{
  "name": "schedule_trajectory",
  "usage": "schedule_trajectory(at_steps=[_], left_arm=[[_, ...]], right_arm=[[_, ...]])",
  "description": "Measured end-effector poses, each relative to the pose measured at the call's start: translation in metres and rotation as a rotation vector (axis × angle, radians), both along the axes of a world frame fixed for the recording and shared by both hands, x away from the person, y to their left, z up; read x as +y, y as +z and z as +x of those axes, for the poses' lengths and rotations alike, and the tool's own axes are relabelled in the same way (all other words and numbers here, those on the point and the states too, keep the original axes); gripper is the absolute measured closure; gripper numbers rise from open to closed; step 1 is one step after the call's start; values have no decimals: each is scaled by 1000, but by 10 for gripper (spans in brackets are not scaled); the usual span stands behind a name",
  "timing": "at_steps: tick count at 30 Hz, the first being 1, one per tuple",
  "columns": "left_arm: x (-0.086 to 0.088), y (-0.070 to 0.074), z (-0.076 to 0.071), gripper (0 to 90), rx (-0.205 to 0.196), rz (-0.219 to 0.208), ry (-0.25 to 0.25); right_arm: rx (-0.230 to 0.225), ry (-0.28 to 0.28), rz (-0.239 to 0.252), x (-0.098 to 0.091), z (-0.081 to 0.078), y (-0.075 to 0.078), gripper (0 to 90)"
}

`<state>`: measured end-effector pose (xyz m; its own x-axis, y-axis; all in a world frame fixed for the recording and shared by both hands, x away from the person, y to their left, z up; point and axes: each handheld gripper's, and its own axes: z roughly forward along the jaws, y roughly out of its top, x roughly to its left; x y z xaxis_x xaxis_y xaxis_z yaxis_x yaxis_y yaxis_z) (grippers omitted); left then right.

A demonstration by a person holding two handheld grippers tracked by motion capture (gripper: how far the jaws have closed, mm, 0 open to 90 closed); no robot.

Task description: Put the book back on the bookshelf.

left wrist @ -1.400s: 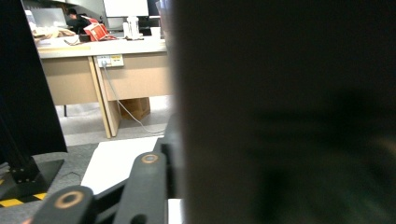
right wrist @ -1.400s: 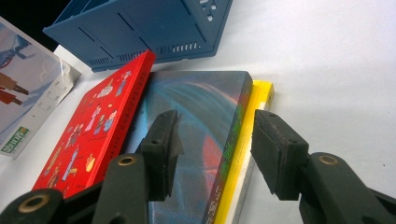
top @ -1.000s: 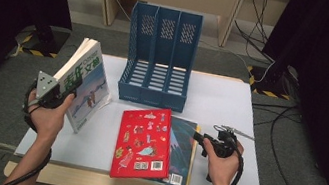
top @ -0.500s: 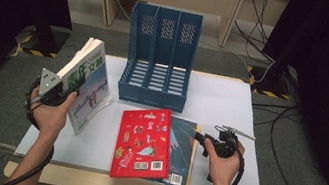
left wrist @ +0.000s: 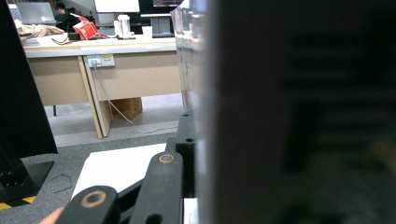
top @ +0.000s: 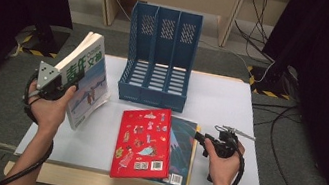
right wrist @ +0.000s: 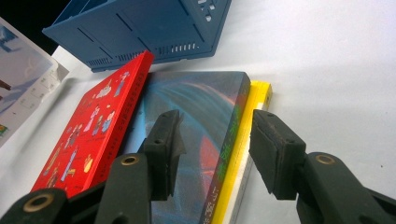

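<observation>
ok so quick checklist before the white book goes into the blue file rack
1. Left hand-held gripper gripping the white book: ok, shut on it, book lifted and tilted.
2. Blue file rack upright, slots facing the person: ok.
3. Slots free: cannot tell for the back of each.
4. Path from book to rack: ok.
5. Right hand-held gripper out of the way: ok, jaws open by the stacked books' edge.

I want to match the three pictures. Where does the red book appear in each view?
High view: the red book lies at lower centre, on top of the dark book.
Left gripper view: the red book is not in it; a held book, blurred and close, covers its right side.
Right gripper view: the red book is at the left, beside the dark book.
Shared landmark: the blue rack, behind the books.
</observation>
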<state>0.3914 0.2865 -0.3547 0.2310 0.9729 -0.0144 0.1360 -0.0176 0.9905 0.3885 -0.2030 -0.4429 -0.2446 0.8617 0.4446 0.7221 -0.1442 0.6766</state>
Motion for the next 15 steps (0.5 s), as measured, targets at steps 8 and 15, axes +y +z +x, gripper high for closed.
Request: schedule_trajectory(at_steps=[8,15], left_arm=[[-2,11,7,738,-8,-9,5],[-5,22,14,738,-24,-19,8]], right_arm=[[-7,-6,-6,-1,-1,0,532],[-1,-5,-4,-1,-1,-1,529]])
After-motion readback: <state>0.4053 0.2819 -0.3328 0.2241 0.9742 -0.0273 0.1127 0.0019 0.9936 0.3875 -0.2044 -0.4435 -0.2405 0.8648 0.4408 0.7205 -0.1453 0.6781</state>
